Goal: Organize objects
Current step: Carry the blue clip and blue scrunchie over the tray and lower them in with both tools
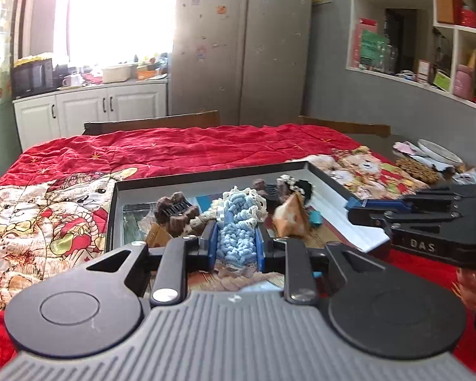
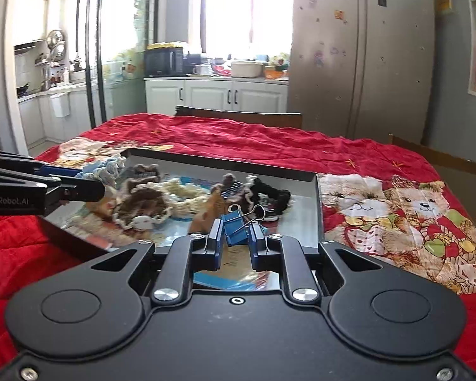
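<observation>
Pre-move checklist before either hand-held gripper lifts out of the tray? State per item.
1. Left hand-held gripper closed on the blue crochet piece: ok, yarn fills the space between both pads.
2. Right hand-held gripper closed on the blue binder clip: ok, clip body sits between the pads.
3. Crochet piece free of the neighbouring cream crochet: cannot tell, they touch.
4. Binder clip's wire handles clear of other items: cannot tell, they end close to the dark hair clip.
5. Grippers apart from each other: ok, a gap shows in both views.
6. Tray flat on the red cloth: cannot tell.
</observation>
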`<state>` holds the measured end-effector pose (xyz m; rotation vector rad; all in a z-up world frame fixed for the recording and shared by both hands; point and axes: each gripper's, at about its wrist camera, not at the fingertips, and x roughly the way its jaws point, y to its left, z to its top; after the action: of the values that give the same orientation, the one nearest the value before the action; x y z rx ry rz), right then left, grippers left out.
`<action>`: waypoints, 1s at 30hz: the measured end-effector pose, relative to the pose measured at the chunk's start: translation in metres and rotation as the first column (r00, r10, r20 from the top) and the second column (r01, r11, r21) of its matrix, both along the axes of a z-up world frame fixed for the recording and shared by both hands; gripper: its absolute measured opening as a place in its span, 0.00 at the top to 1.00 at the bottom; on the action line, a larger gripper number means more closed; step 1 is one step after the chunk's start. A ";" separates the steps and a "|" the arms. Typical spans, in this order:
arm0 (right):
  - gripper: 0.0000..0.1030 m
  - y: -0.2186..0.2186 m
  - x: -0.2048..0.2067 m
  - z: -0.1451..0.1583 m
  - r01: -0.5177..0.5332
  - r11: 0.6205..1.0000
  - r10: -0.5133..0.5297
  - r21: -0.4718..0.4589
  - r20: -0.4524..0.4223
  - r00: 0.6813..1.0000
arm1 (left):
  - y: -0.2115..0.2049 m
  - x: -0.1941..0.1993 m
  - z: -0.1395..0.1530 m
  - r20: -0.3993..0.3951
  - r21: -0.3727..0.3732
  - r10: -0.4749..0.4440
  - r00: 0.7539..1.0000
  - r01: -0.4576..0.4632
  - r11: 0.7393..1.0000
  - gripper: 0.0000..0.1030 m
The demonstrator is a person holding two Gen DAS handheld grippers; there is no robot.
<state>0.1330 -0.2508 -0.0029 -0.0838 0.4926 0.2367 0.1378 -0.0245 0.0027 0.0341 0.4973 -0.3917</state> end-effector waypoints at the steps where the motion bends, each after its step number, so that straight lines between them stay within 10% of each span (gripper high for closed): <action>1: 0.85 -0.001 0.003 -0.001 0.004 1.000 -0.004 0.001 -0.003 1.000 | -0.001 0.004 -0.001 -0.001 0.004 0.008 1.000 -0.008 1.000 0.74; 30: 0.84 0.004 0.041 -0.040 0.050 0.999 -0.051 -0.017 -0.102 0.993 | -0.017 0.043 -0.040 -0.039 0.096 0.058 0.998 -0.054 0.994 0.73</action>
<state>0.1738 -0.2473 -0.0427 -0.0735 0.5980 0.1885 0.1809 -0.0416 -0.0376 0.1043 0.5569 -0.3141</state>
